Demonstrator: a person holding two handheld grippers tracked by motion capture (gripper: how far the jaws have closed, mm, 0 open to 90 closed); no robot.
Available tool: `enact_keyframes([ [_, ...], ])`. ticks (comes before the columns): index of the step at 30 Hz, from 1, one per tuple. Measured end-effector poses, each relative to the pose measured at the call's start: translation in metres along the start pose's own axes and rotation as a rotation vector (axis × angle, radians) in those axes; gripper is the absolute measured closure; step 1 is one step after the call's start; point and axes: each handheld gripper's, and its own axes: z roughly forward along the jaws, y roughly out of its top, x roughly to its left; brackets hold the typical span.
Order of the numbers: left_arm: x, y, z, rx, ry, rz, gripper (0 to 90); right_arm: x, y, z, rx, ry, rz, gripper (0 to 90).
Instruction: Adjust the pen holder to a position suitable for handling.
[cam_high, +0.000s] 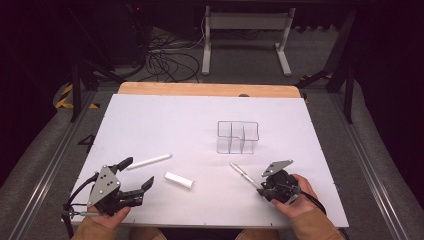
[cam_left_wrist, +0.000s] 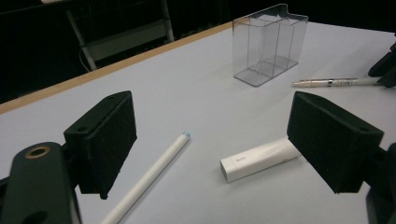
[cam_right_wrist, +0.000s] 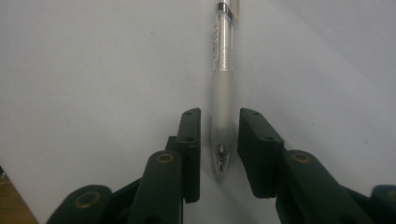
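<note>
Four loose things lie on the white table (cam_high: 150, 120): one pen (cam_right_wrist: 223, 70), one long white stick (cam_high: 149, 161), one short white block (cam_high: 179, 180) and one clear plastic holder (cam_high: 237, 136).

The pen lies near the front edge, toward the right front corner, slanting away from the right gripper (cam_high: 263, 188) toward the holder. It has a frosted grip, a clear barrel with a metal band and a metal tip. There is printing on the barrel, too small to read. The right gripper has its jaws to either side of the pen's tip end; a thin gap shows on each side of the grip, so the pads do not yet press on it. No earlier picture is at hand to compare.

The holder stands upright near the middle of the table, a little to the right, and has three compartments that can be counted in the high view.

The stick and the block lie near the front edge, left of centre, close together but apart. The stick has a pale blue tip. The block bears a small grey mark on its side, unreadable.

The left gripper (cam_high: 136, 175) rests near the left front corner, jaws spread wide and holding nothing, with the stick and block just ahead of them.
</note>
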Motion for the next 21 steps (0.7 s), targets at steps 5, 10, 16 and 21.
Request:
enact_keyframes([
  [5,-0.0001,0.0001,-0.0001,-0.001,-0.001,-0.001,16.5,-0.0009,-0.0001,0.0002,-0.003,-0.004,-0.004,75.3],
  [10,-0.0002,0.0004,0.0000,-0.001,-0.001,0.001,16.4,-0.0019,0.0000,0.0005,-0.007,0.004,0.001,80.3],
  [16,0.0000,0.0011,-0.0003,-0.005,0.002,0.004,16.1,-0.0035,0.0005,-0.0001,-0.003,0.011,0.005,80.9],
  [21,-0.0002,0.0018,-0.0005,-0.008,0.004,0.006,16.1,-0.0052,0.0005,-0.0033,-0.016,0.016,0.016,81.0],
])
